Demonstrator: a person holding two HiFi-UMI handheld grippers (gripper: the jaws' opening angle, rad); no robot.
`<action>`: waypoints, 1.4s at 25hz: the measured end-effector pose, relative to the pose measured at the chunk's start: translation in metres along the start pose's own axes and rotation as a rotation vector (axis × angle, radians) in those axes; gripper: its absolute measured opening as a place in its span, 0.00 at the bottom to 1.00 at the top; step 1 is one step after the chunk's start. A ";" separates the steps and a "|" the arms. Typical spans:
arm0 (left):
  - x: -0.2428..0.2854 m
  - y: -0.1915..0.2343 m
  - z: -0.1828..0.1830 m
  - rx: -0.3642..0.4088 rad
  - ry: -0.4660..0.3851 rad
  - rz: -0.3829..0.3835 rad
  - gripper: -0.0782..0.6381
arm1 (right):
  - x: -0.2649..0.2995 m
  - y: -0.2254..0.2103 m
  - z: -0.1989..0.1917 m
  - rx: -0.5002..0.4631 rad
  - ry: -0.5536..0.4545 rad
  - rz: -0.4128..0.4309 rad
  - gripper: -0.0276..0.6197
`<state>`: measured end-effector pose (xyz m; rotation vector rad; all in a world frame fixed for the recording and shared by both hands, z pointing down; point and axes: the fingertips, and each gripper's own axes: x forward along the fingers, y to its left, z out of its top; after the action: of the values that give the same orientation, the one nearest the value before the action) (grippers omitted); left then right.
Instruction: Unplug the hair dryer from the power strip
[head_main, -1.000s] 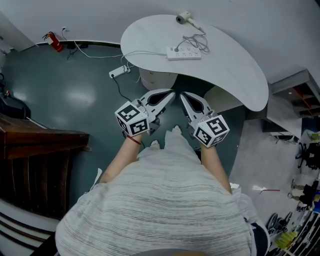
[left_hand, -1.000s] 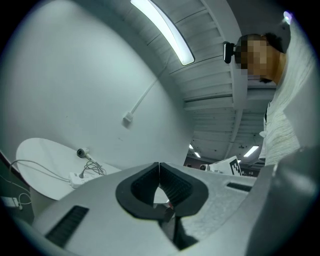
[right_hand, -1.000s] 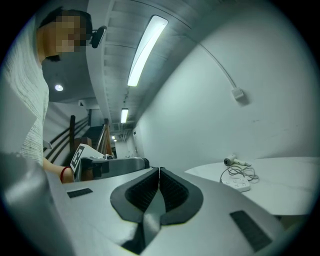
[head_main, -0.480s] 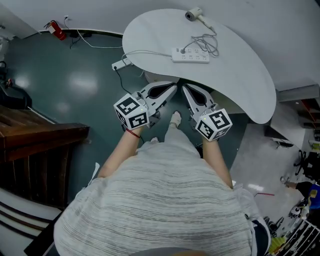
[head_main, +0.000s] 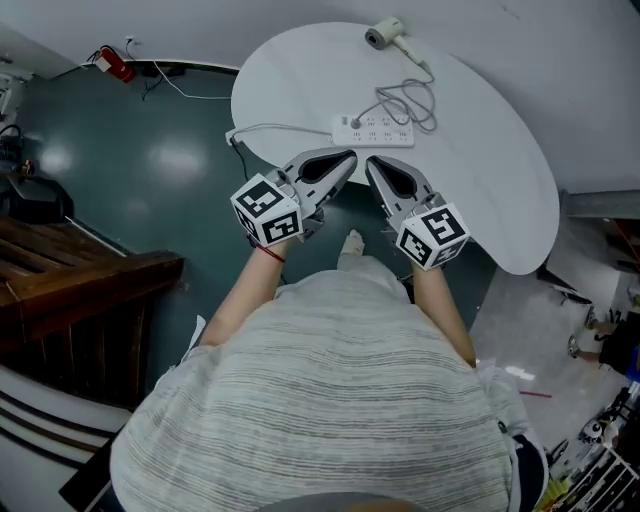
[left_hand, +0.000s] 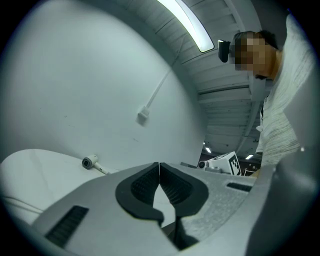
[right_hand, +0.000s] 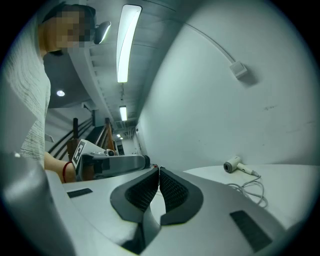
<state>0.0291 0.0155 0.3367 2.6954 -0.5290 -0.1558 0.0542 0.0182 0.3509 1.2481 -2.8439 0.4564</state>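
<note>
As the head view looks down, the left gripper (head_main: 350, 157) and right gripper (head_main: 369, 160) hover at the six-o'clock edge of the white table (head_main: 480, 160). The hair dryer (head_main: 383, 34) lies at twelve, with the power strip (head_main: 374, 130) between. Left gripper view: jaws together, empty, dryer at eight o'clock. Right gripper view: jaws together, empty, dryer at four.

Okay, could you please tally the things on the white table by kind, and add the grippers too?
Hair dryer: 1
Power strip: 1
Grippers: 2 (left gripper, right gripper)
Total: 4
</note>
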 end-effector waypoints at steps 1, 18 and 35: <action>0.009 0.003 0.002 0.008 -0.001 -0.002 0.12 | 0.002 -0.008 0.003 -0.004 0.003 0.007 0.08; 0.055 0.066 -0.004 0.020 0.025 0.014 0.12 | 0.032 -0.076 -0.010 0.022 0.080 0.008 0.08; 0.065 0.132 -0.020 0.035 0.136 -0.058 0.12 | 0.093 -0.106 -0.027 0.066 0.138 -0.052 0.08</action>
<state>0.0476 -0.1156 0.4047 2.7319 -0.4166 0.0215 0.0641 -0.1093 0.4157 1.2456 -2.6964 0.6139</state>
